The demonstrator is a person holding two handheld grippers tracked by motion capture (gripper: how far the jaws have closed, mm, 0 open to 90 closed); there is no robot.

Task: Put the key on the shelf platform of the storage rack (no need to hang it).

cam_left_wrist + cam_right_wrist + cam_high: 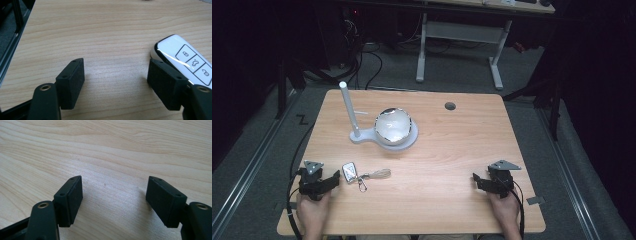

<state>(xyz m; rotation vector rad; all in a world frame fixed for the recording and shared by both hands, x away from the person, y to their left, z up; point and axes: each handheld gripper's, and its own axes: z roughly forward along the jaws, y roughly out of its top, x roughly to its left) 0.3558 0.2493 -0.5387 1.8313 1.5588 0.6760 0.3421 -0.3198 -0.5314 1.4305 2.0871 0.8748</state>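
Both pairs of fingers stand wide apart with only bare wood between them. On the left gripper (318, 183), low at the near-left corner of the table (462, 150), the black fingers (71, 82) grip nothing; in the left gripper view the outer face of one finger sits just beside a white car key fob (186, 60), and whether they touch I cannot tell. That fob (349, 171) lies flat, buttons up, and a metal clip and a looped cord (374, 176) trail from it toward the middle of the table. The right gripper (493, 183) rests near the near-right corner, well apart from everything else, and its fingers (70, 200) are spread just as wide over clear wood grain.

Farther back, left of centre, a white stand (362, 135) carries a tall upright post (348, 107) and a round base with a shiny, crinkled silver bowl (393, 125) seated in it. A small round hole (450, 106) marks the far side of the tabletop. A person's hands hold each gripper from the near edge.
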